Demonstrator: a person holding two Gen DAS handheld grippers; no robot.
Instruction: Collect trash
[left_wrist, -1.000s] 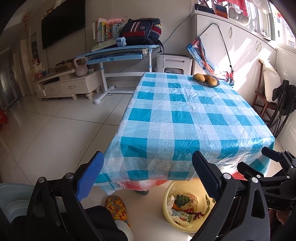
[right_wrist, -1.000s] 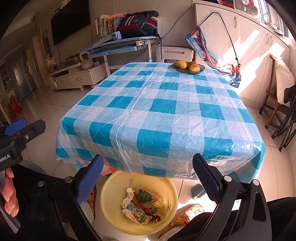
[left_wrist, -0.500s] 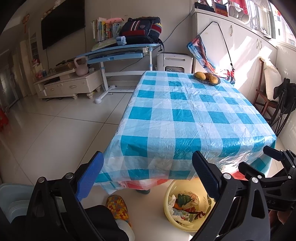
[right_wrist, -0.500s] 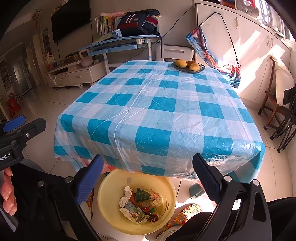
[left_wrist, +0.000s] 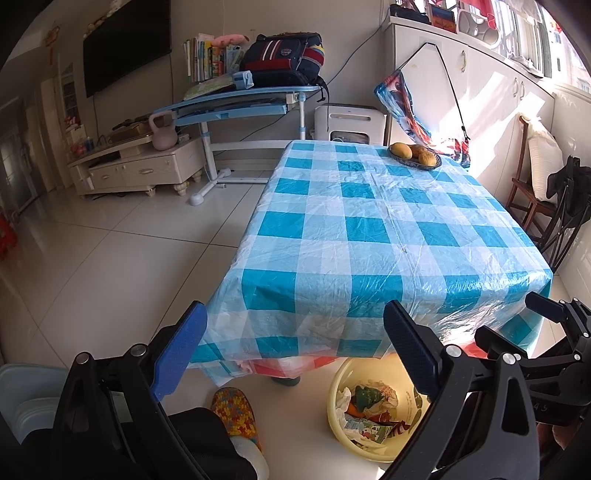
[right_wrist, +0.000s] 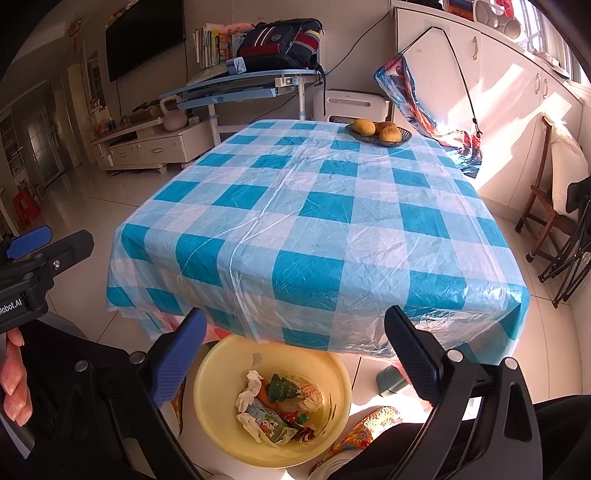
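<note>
A checked-cloth worktop (right_wrist: 314, 221) fills mid-frame; the trash (right_wrist: 275, 410) lies in a yellow basin (right_wrist: 334, 373) at bottom centre. The left hand-held gripper (left_wrist: 295, 354) and right hand-held gripper (right_wrist: 295, 354) both stand apart, empty.

A home living room: a wall television (left_wrist: 125, 44), a checked-cloth dining table (left_wrist: 373, 229) with a fruit plate (left_wrist: 415, 157), a study desk (left_wrist: 236, 101) holding books and a schoolbag (left_wrist: 286, 59).

Both wrist views are aimed from the near end along the checked table (left_wrist: 369, 229), high and close; table and yellow basin (right_wrist: 273, 402), lower frame, are shared.
</note>
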